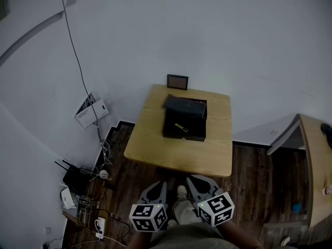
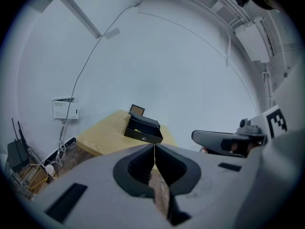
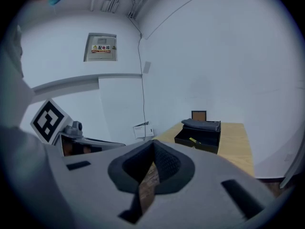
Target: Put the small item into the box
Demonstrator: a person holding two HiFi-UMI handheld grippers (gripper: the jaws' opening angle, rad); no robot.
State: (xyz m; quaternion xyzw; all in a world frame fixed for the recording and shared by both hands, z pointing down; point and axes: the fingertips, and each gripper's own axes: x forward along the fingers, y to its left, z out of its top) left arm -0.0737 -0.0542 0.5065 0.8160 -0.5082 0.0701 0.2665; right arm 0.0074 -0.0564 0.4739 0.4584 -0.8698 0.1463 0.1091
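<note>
Both grippers shut and empty, well short of the table

Nearest of all, low by the person's body, the left gripper [image 1: 161, 183] and the right gripper [image 1: 193, 179] hang side by side over the dark wood floor [image 1: 254, 185]. Each one's jaws are pressed together with nothing between them. Each gripper view shows only floor through the slit under the closed tips. A pale shoe [image 1: 181, 192] shows between the two tools, and the rest of the person is cut off at the bottom edge.

Beyond them a light wooden table [image 1: 155, 144] stands against the white wall. A second table [image 1: 316, 165] at the right is cut off by the frame edge. On the first table sits an open black box [image 1: 184, 134]; something dark lies across its far side, and I cannot tell whether that is a lid or a cloth. A small framed picture [image 1: 177, 81] stands just behind the box against the wall. On the floor at the left, a black router [image 1: 75, 179] sits in a tangle of cables. The small item [image 1: 181, 127], a thin yellowish sliver, lies inside the box, too tiny to identify
</note>
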